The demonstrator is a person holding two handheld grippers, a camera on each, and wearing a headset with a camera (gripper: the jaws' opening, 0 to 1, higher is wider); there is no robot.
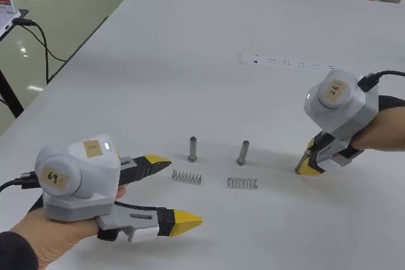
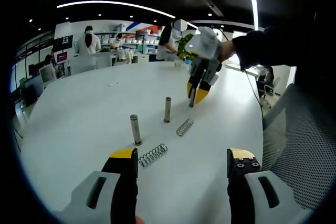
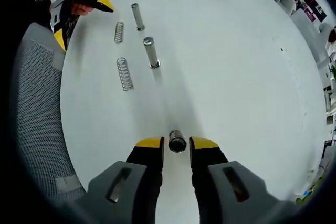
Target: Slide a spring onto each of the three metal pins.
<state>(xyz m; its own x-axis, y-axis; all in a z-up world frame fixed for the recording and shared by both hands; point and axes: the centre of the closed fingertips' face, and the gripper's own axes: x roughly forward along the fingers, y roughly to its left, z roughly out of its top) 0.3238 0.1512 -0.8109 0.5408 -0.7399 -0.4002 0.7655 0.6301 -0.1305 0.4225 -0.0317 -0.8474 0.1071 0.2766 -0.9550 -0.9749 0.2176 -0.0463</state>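
**Head view: two pins upright, two springs flat in front of them**

Nearest, the left gripper point(image 1: 172, 191) is held low over the table, its yellow-tipped jaws wide apart. Just past its tips lie the left spring point(image 1: 186, 176) and the right spring point(image 1: 242, 183). Both are thin wire coils with their long axes running left to right. Behind each spring stands a short grey metal cylinder with a slightly wider foot: the left pin point(image 1: 193, 148) and the middle pin point(image 1: 243, 152). Their long axes are vertical.

Off to the right, the right gripper point(image 1: 309, 165) points down at the table. The right gripper view looks onto the top end of the third pin point(image 3: 177, 141), which stands between narrowly parted jaws. Whether they press on it cannot be told.

Farther off lies a white power strip point(image 1: 288, 62). The white table point(image 1: 190, 61) spreads open around the pins, its left edge well away.
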